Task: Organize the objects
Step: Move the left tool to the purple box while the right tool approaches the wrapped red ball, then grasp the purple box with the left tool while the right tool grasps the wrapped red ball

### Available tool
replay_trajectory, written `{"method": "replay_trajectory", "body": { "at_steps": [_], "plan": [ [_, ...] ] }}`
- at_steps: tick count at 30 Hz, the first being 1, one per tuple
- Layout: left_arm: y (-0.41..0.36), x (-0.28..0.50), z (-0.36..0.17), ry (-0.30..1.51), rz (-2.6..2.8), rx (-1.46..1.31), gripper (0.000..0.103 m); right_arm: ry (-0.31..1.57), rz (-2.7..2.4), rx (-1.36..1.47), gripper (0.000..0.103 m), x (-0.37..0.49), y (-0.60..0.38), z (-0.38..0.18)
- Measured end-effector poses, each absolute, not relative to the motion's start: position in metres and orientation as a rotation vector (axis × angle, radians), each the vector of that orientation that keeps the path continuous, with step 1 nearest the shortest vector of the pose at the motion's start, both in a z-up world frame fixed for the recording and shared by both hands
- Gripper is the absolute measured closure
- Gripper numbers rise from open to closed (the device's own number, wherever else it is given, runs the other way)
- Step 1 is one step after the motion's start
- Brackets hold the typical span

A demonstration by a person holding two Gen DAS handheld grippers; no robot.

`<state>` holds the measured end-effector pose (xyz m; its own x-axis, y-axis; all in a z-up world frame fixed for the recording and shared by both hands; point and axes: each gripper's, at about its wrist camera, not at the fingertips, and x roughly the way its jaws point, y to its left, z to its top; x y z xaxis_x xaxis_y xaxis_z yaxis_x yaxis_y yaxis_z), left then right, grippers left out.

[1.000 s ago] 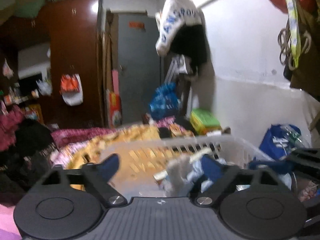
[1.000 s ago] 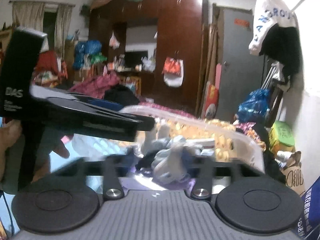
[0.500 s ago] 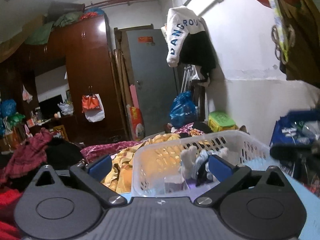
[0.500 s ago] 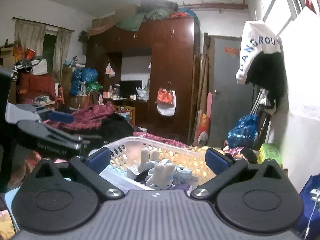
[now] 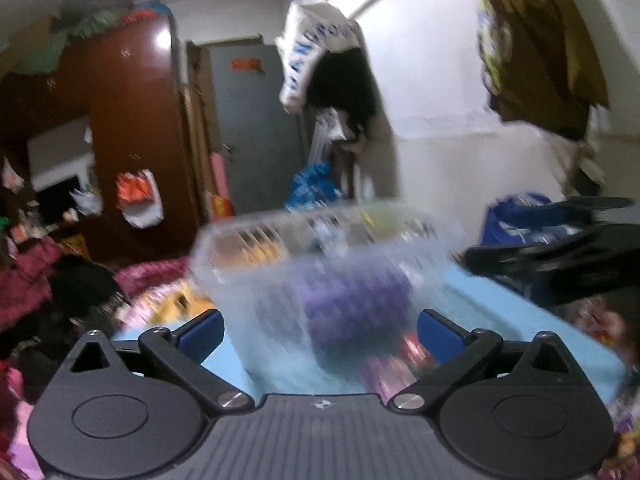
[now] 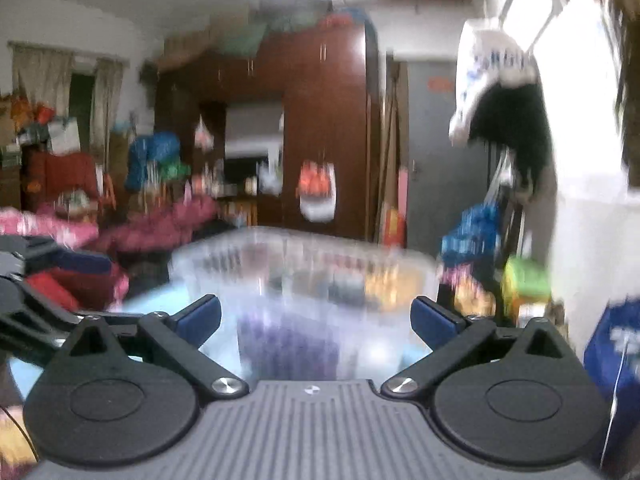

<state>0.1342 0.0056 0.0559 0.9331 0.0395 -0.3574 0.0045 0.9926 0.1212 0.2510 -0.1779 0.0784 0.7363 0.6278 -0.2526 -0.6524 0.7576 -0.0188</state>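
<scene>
A white slatted plastic basket (image 5: 320, 248) stands on a light blue surface (image 5: 500, 312), blurred by motion; it also shows in the right wrist view (image 6: 304, 264). A purple thing (image 5: 352, 304) shows through its near wall. My left gripper (image 5: 318, 330) is open and empty, just in front of the basket. My right gripper (image 6: 316, 320) is open and empty, also facing the basket. The right gripper's black body (image 5: 560, 252) shows at the right of the left wrist view. The basket's contents are too blurred to make out.
A brown wardrobe (image 6: 320, 128) and a grey door (image 5: 256, 128) stand behind. Piles of clothes (image 5: 48, 272) lie at left. A blue bag (image 6: 616, 344) and a white wall (image 5: 460, 140) are at right. Clothes hang on the wall (image 5: 332, 52).
Both grippers have dropped lower and pulled back a little, so I see the basket's near wall from the side. Both views are motion-blurred. Both grippers stay open.
</scene>
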Motion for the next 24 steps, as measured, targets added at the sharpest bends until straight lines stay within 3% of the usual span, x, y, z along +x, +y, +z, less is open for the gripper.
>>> {"method": "replay_trajectory", "body": {
  "at_steps": [6,10,18,24],
  "plan": [
    [-0.007,0.159,0.008,0.49,-0.03,0.099,0.001,0.516,0.679,-0.086,0.002,0.303,-0.158,0.022],
    [-0.015,0.17,-0.011,0.533,-0.042,0.106,0.003,0.551,0.674,-0.077,0.009,0.314,-0.148,0.012],
    [-0.032,0.177,-0.024,0.546,-0.022,0.162,0.01,0.581,0.68,-0.076,0.035,0.31,-0.139,-0.001],
    [-0.036,0.184,-0.024,0.563,-0.017,0.167,0.028,0.608,0.709,-0.07,0.042,0.309,-0.138,-0.005]
  ]
}}
